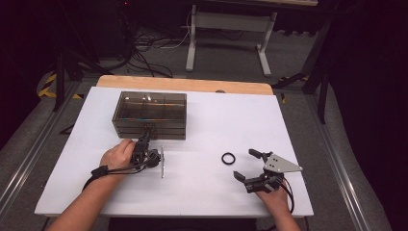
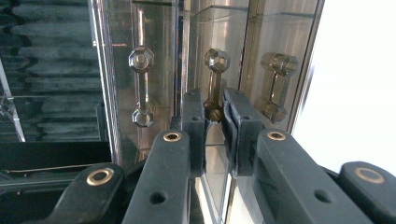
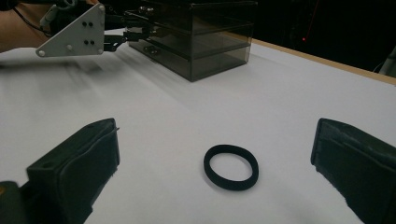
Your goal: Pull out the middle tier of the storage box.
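While the left tongs (image 2: pixel 214 122) pinch the middle drawer handle (image 2: pixel 215 81) of the smoky box (image 1: pixel 149 114) at the counter's (image 1: pixel 202 130) eleven o'clock, the right tongs (image 3: pixel 215 175) wait wide open near five o'clock. A black ring (image 3: pixel 231 166) lies loose between them. I think the drawer gets opened now; next, a slow straight pull.

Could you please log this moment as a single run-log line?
left gripper: shut on middle drawer handle | drawer box: drawers closed | right gripper: open, ahead of it black ring lying on table
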Available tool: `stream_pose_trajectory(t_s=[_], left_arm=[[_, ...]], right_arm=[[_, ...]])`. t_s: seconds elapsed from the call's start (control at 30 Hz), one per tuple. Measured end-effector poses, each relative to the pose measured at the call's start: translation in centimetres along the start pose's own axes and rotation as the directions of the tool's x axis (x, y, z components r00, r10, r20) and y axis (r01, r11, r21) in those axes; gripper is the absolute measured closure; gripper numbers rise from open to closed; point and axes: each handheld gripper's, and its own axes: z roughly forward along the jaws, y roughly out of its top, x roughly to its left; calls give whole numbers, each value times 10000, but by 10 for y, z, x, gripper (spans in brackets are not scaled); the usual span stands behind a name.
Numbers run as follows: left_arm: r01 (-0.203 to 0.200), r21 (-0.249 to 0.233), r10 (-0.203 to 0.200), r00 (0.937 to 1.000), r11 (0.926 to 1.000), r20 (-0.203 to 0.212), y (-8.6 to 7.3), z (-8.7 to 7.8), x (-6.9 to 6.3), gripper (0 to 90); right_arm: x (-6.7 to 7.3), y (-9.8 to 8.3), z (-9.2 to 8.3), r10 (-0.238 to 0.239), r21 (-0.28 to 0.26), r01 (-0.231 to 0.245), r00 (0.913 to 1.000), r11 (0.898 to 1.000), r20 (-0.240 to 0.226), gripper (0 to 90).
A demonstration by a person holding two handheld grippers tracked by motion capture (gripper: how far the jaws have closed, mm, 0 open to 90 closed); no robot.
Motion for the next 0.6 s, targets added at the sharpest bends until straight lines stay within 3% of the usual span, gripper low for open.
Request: stream_pose_trajectory(t_s=[0.5,0.6], left_arm=[[361,-19,-359,9984,9993,438,-2,-11,5,801],[262,-46,-260,9989,9996,402,-3,-14,6,800]], right_arm=[[0,0,-1,25,19,-25,10000,10000,40,16],[0,0,0,38,19,-38,10000,10000,42,16]])
